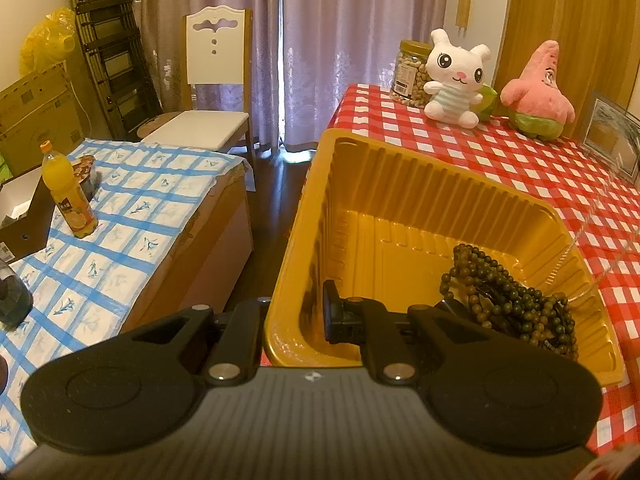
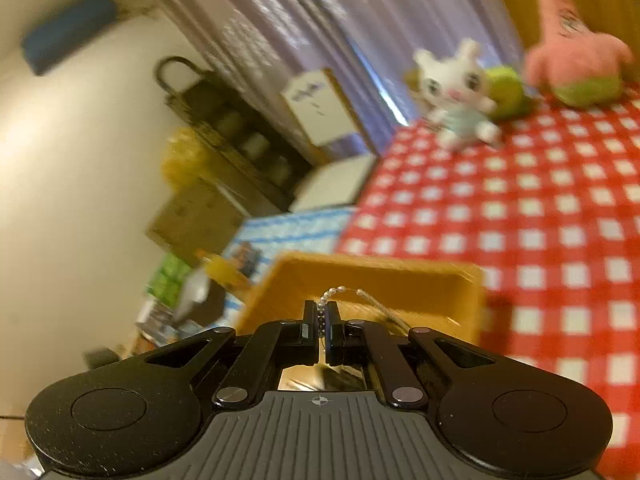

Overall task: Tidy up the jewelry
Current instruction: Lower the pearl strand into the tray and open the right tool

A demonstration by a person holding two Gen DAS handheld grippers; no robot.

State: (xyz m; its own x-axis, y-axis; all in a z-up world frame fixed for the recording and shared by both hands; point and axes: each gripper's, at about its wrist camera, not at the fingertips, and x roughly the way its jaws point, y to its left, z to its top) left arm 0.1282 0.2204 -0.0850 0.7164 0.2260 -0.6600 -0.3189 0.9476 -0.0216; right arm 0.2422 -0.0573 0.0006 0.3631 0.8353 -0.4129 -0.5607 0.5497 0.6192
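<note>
A gold plastic tray (image 1: 400, 184) stands on the red checked tablecloth (image 1: 520, 160) at its left edge. A heap of dark wooden bead strands (image 1: 508, 300) lies in its right part. My left gripper (image 1: 294, 320) is shut on the tray's near left wall, one finger inside (image 1: 336, 312) and one outside. In the blurred right wrist view, my right gripper (image 2: 321, 320) is shut on a small pearl bead chain (image 2: 332, 294) just above the tray (image 2: 400, 280). The chain loops up past the fingertips.
A white bunny plush (image 1: 454, 76), a pink star plush (image 1: 538, 92), a jar of nuts (image 1: 410, 72) and a picture frame (image 1: 612, 136) stand at the table's back. To the left stands a lower blue-checked surface (image 1: 120, 216) with an orange drink bottle (image 1: 68, 192).
</note>
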